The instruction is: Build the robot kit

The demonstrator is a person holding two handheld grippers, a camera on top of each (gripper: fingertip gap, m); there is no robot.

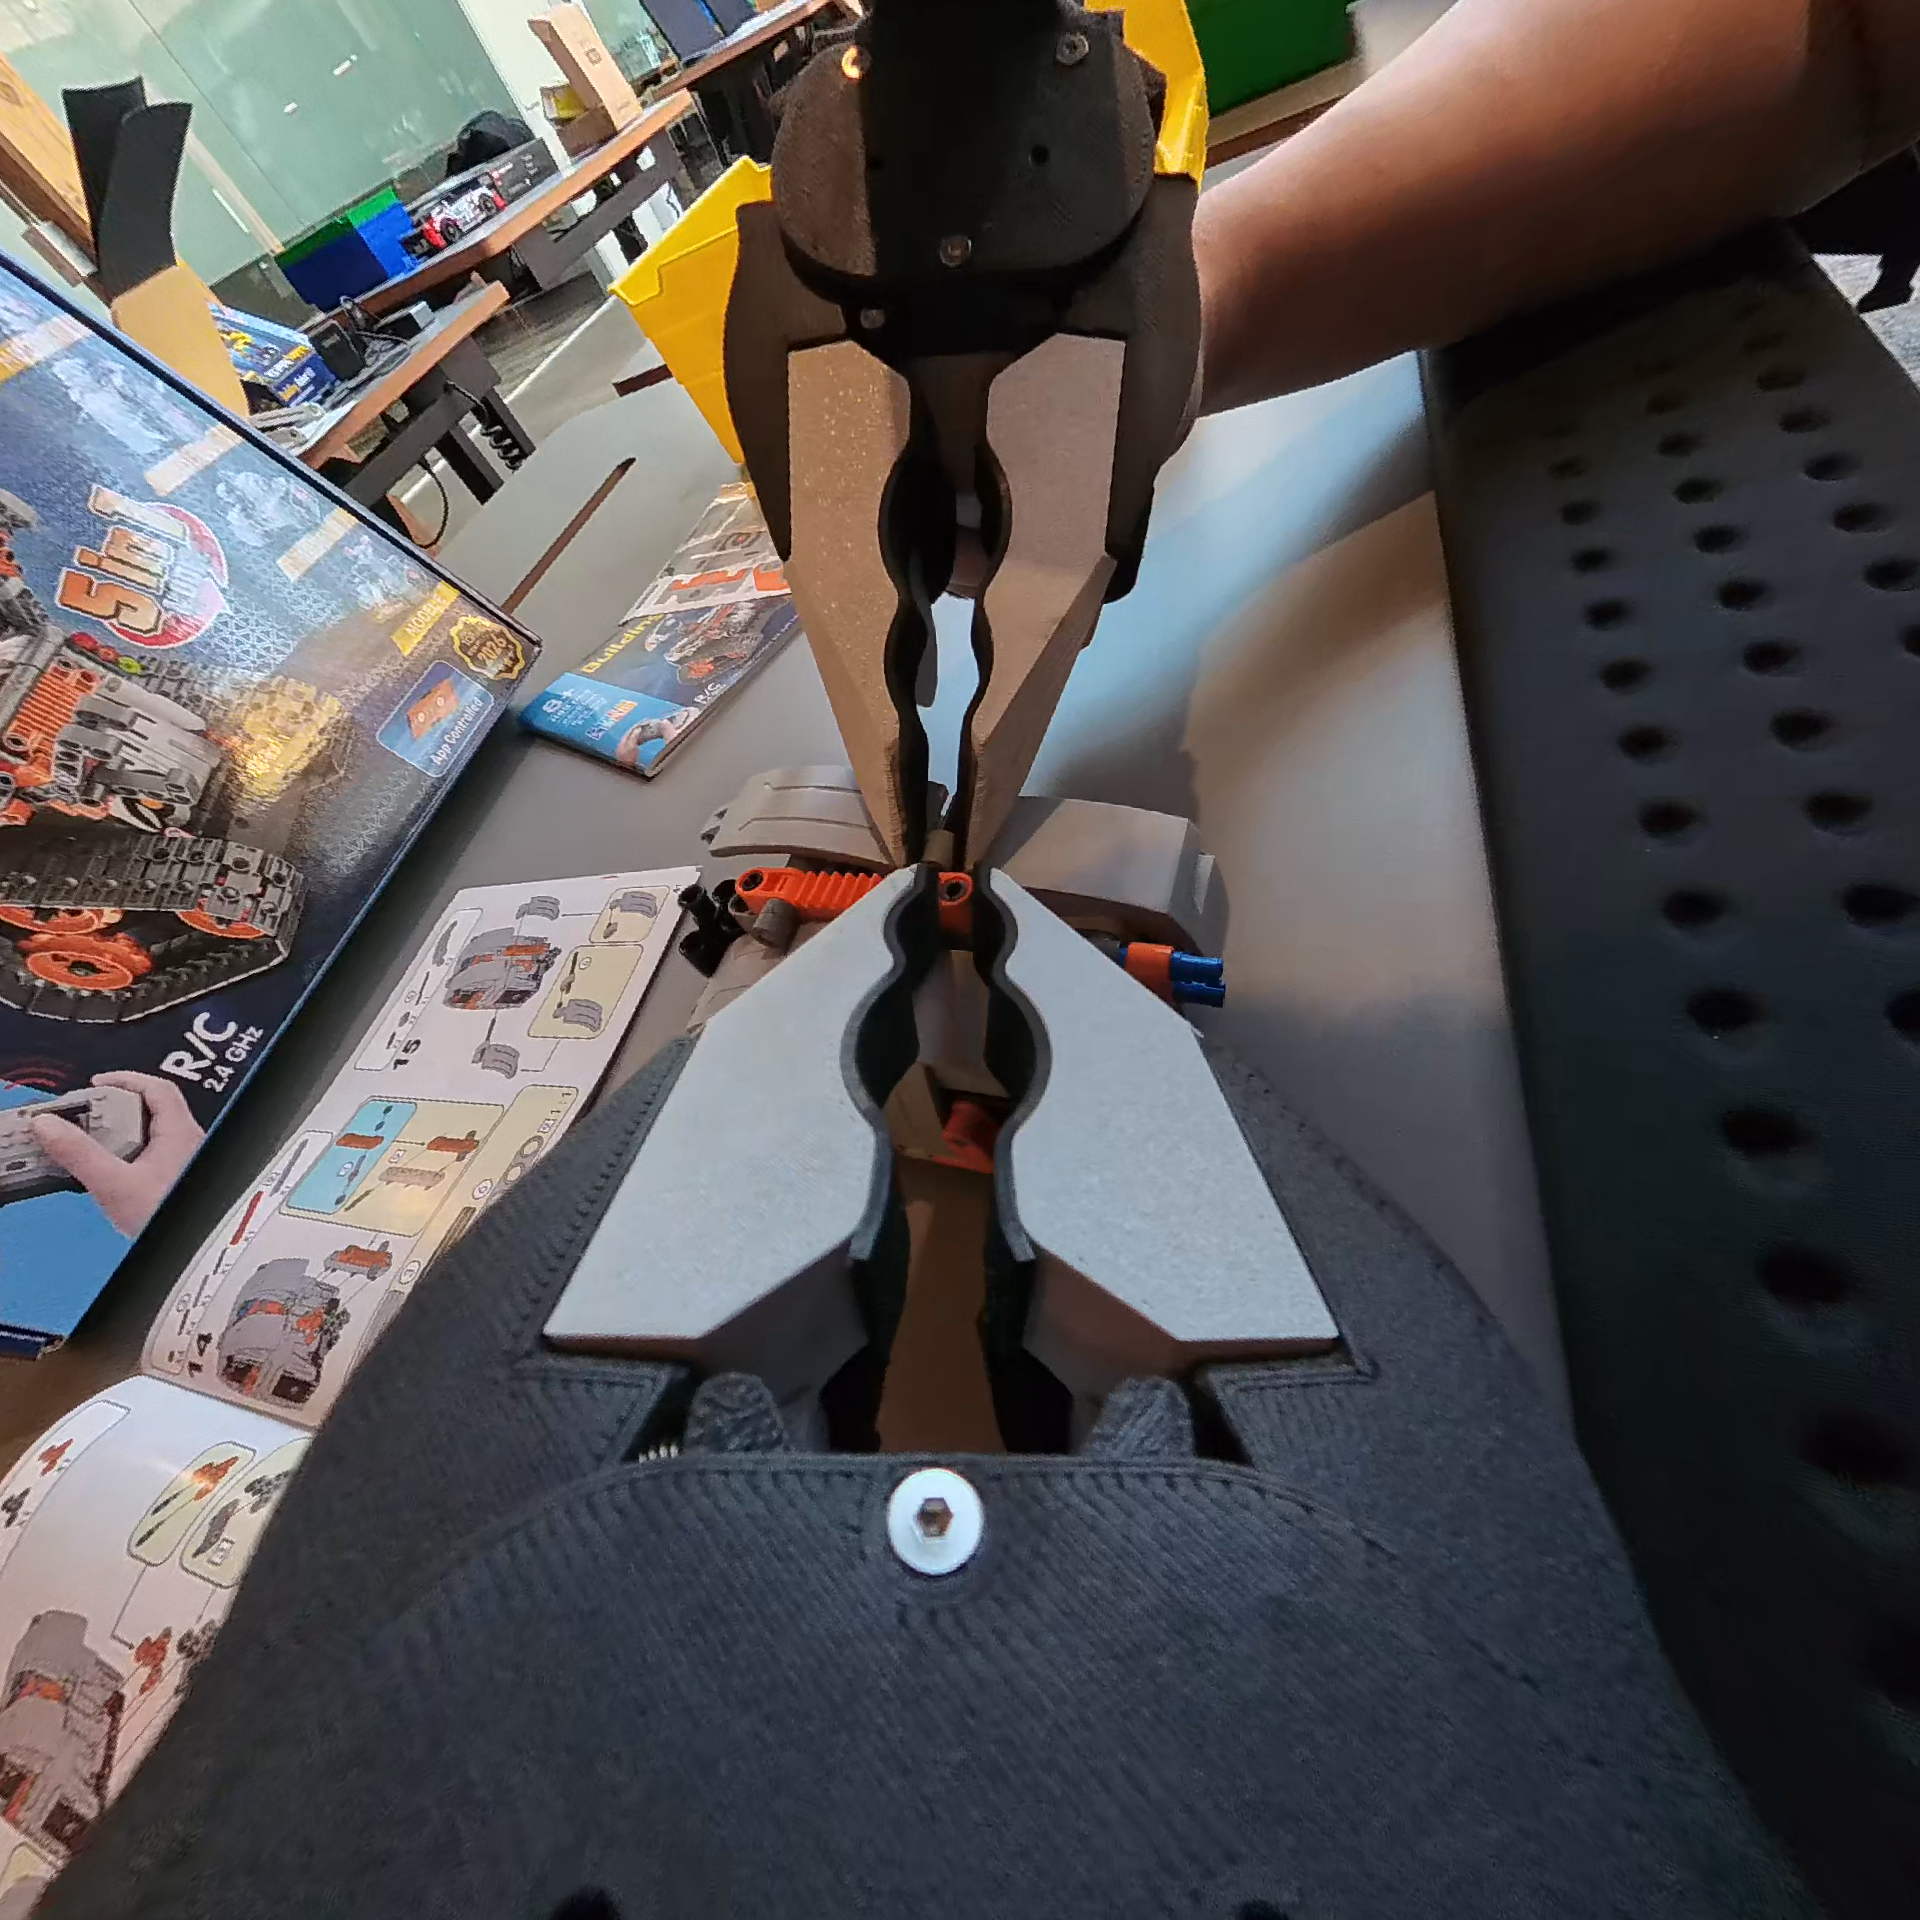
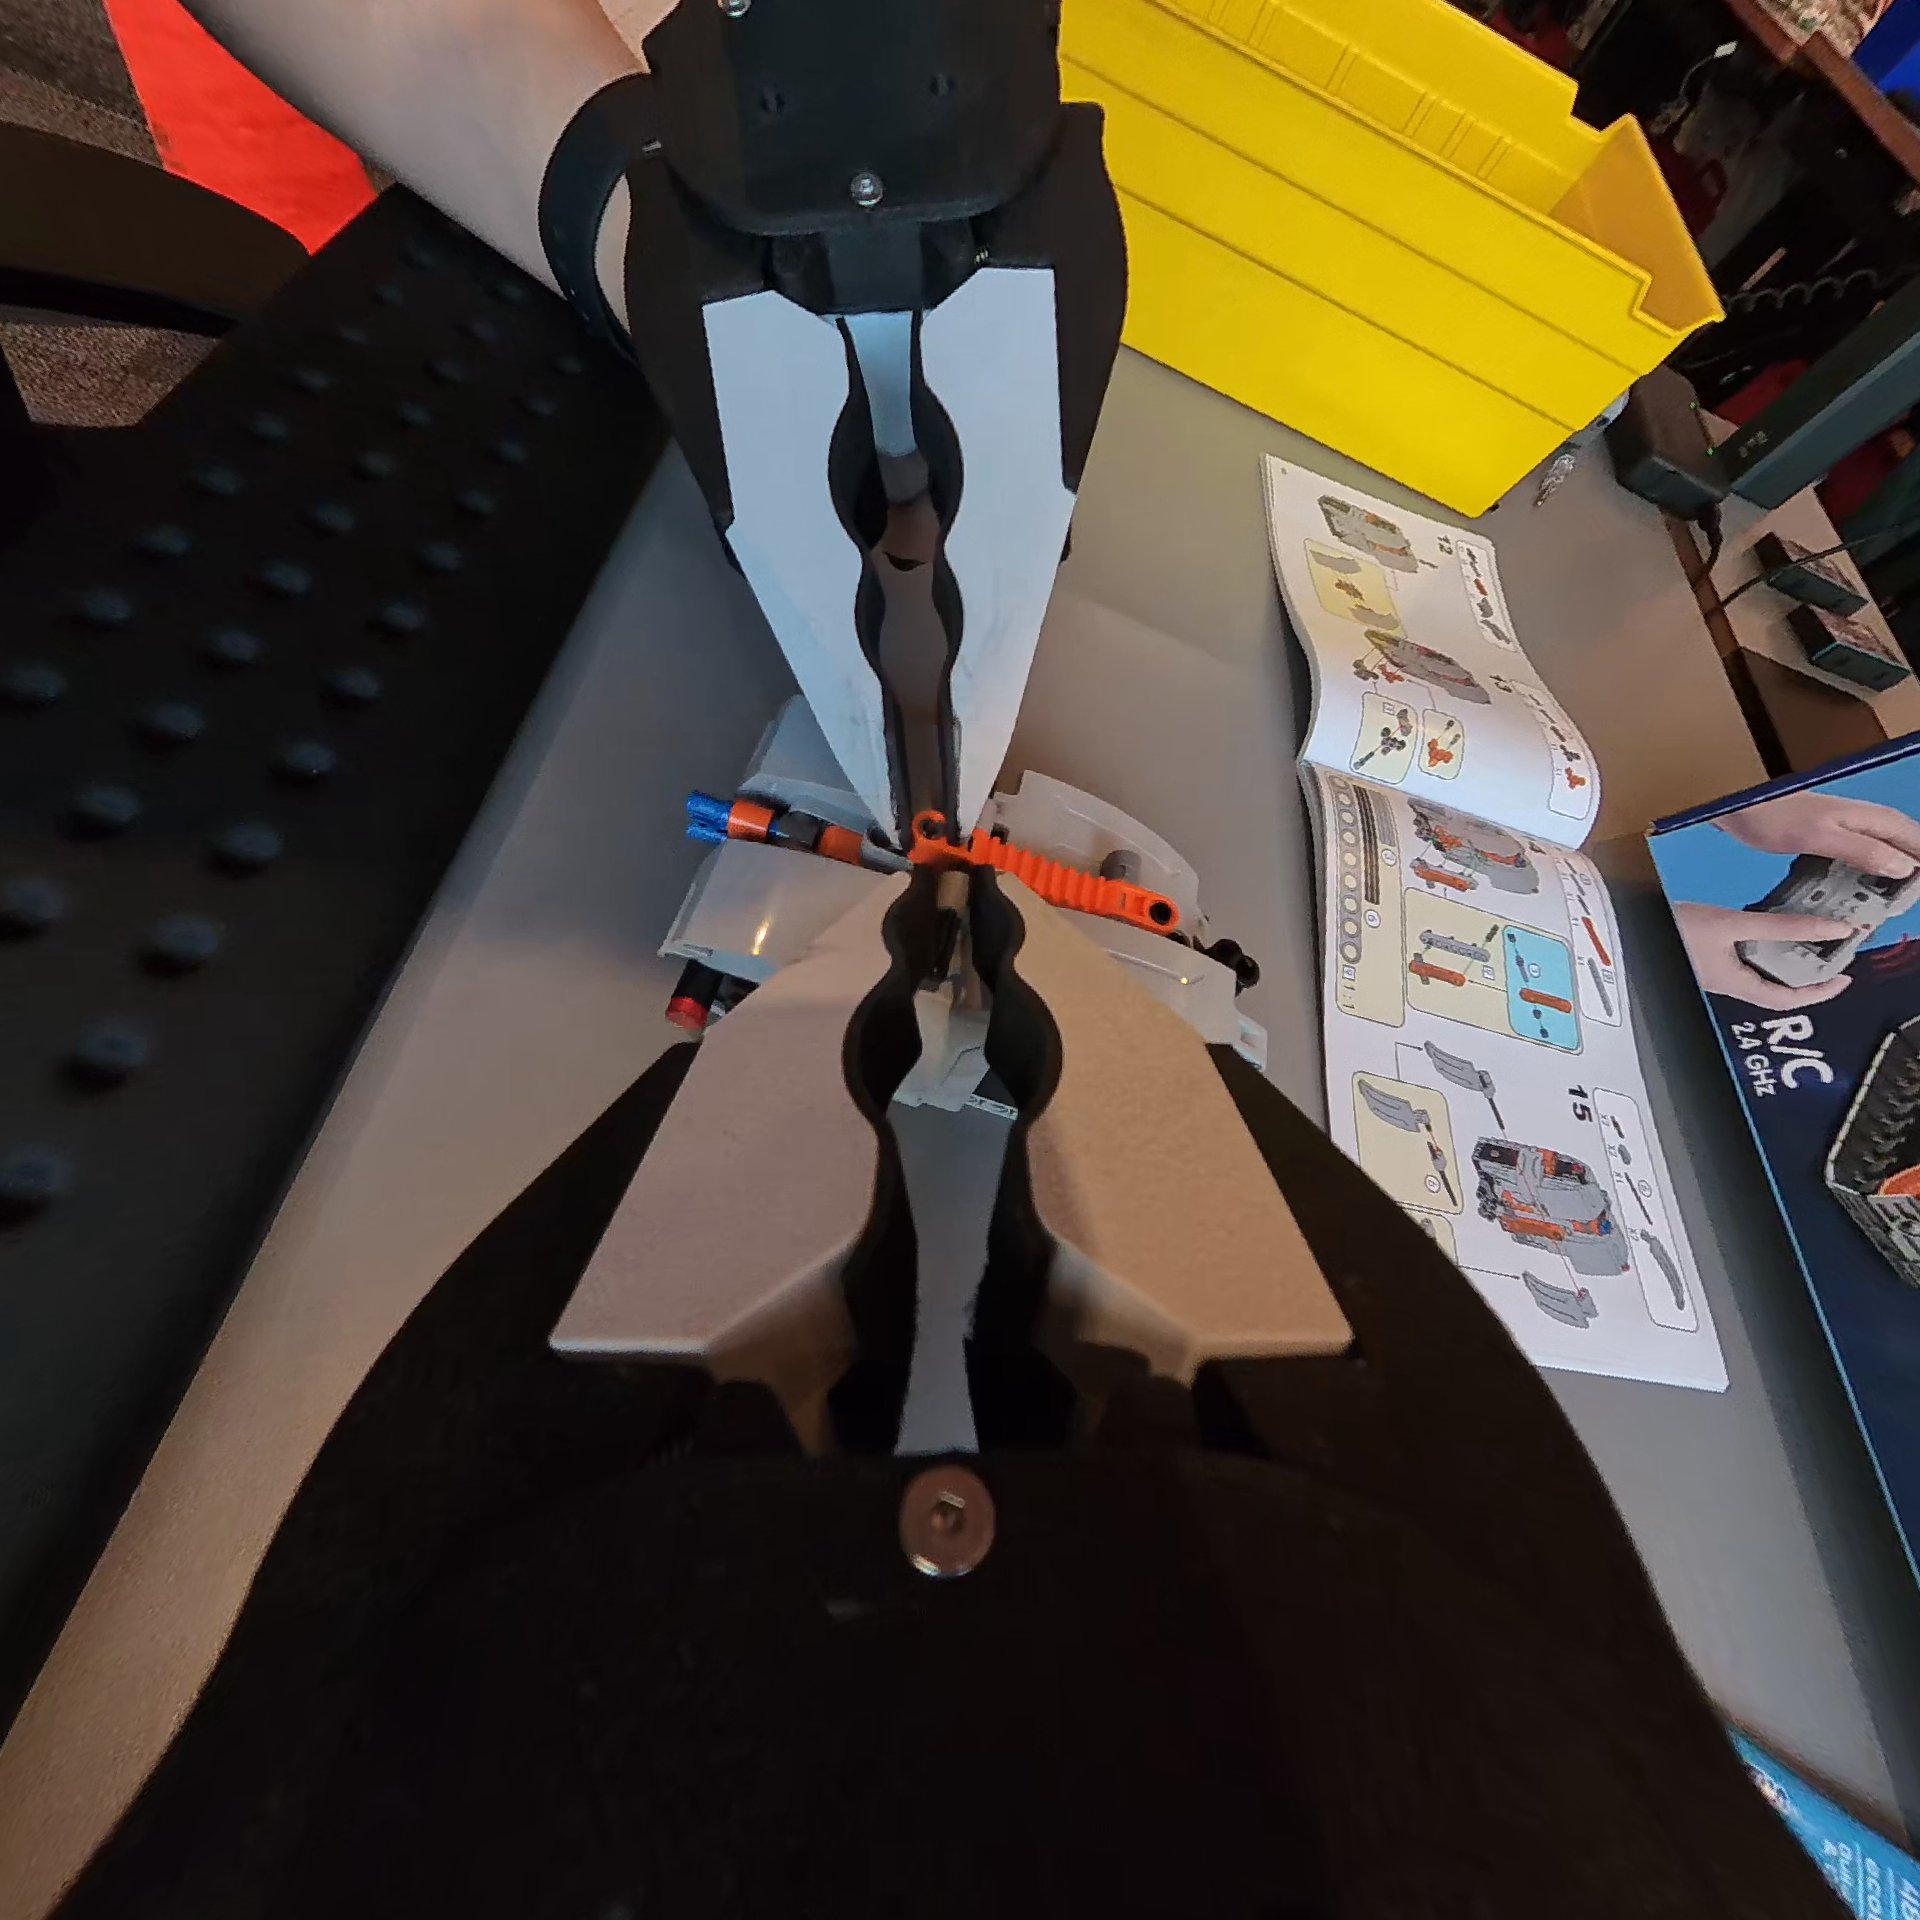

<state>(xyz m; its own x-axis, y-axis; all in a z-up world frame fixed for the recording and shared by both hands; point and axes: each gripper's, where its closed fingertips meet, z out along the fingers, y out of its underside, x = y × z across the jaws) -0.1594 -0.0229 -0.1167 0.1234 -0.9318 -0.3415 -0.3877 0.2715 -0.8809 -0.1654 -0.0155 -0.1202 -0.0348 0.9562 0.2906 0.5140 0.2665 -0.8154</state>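
A grey brick assembly (image 1: 1122, 852) (image 2: 727, 894) lies on the grey table, with an orange toothed bar (image 1: 821, 891) (image 2: 1060, 878) across its top and blue pins (image 1: 1195, 977) (image 2: 707, 816) at one end. My left gripper (image 1: 951, 883) (image 2: 923, 816) is shut on the end of the orange bar. My right gripper (image 2: 943, 883) (image 1: 938, 842) meets it tip to tip from the other side. It is shut on a small grey pin (image 2: 951, 899) (image 1: 940, 844) at that same end of the bar.
An open instruction booklet (image 1: 468, 1091) (image 2: 1475, 935) and a blue toy box (image 1: 156, 727) (image 2: 1818, 1039) lie beside the assembly. A yellow bin (image 1: 686, 281) (image 2: 1351, 208) stands behind. A black perforated chair back (image 1: 1714, 727) (image 2: 260, 623) runs along the table edge. A second booklet (image 1: 665, 675) lies farther back. My two grippers' fingertips are within a few centimetres of each other.
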